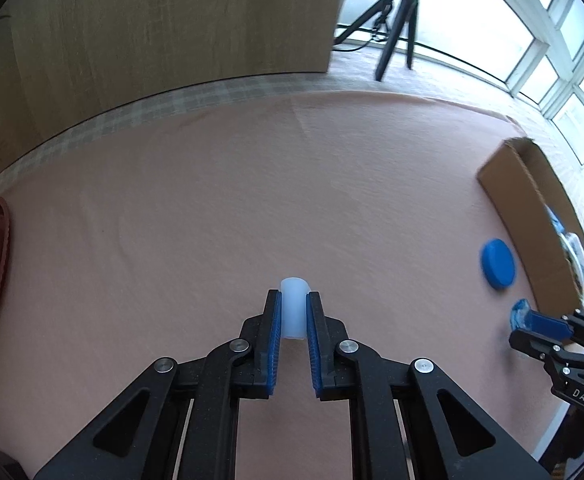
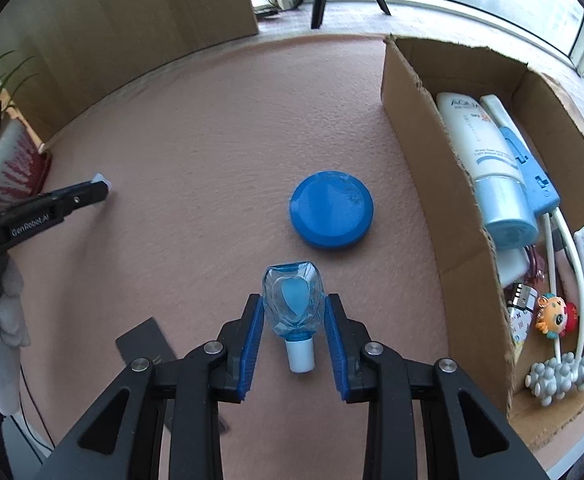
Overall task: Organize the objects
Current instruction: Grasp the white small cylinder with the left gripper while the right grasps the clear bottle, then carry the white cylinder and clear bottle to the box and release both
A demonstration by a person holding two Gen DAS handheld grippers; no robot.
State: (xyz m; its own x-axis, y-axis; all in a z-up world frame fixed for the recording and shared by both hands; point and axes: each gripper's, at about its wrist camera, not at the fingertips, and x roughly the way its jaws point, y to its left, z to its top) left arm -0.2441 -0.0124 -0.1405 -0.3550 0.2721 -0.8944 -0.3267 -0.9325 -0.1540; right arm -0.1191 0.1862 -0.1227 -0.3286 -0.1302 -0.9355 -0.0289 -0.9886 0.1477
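Two small light items in hand. White cap (image 1: pixel 293 308): stiff, slick plastic, grip across sides; left gripper (image 1: pixel 294 316) narrow, pads pinching it above pink cloth (image 1: pixel 211 200). Blue bottle (image 2: pixel 293 300): thin, crushable, hold at body; right gripper (image 2: pixel 293 322) half-closed around it, pad contact unclear. Blue lid (image 2: pixel 331 209) at 1 o'clock, cardboard box (image 2: pixel 412 120) at 3 o'clock

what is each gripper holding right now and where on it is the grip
The left gripper pinches a small white cap by its sides. The right gripper clasps a small blue bottle across its body.
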